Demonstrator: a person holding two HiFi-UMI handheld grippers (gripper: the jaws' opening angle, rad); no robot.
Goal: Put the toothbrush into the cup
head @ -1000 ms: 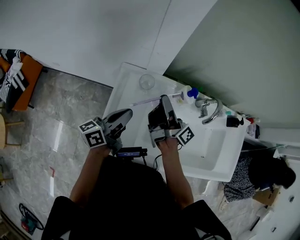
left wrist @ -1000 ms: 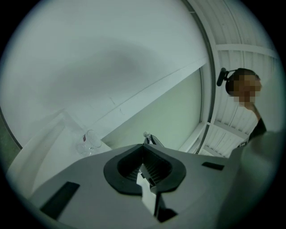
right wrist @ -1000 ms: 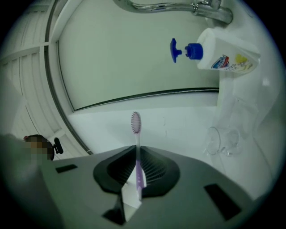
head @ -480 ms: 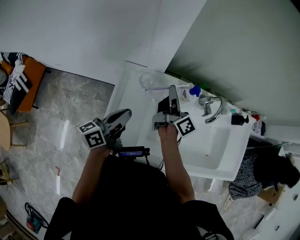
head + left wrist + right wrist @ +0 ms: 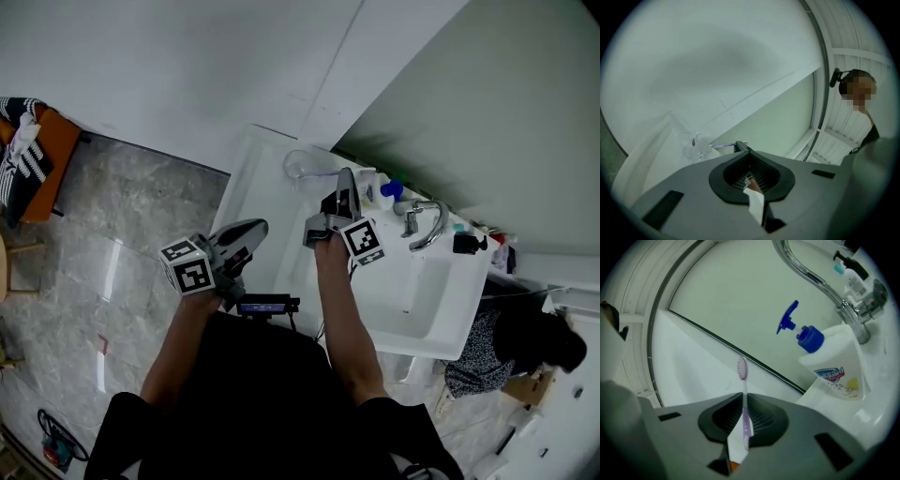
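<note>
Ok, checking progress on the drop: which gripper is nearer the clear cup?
Right. The right gripper, holding the toothbrush, is just beside the cup; the left gripper hangs farther back, toward the person.

glossy white sink (image 5: 251,192), shiny metal tap (image 5: 427,225), clear cup (image 5: 300,165), translucent plastic toothbrush (image 5: 744,401).

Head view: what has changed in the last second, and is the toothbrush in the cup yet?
The right gripper, shut on the toothbrush, moved toward the cup and rolled; the toothbrush now points at the cup, not visibly inside. Nothing was grasped or released. The left gripper stayed put, shut and empty.
</note>
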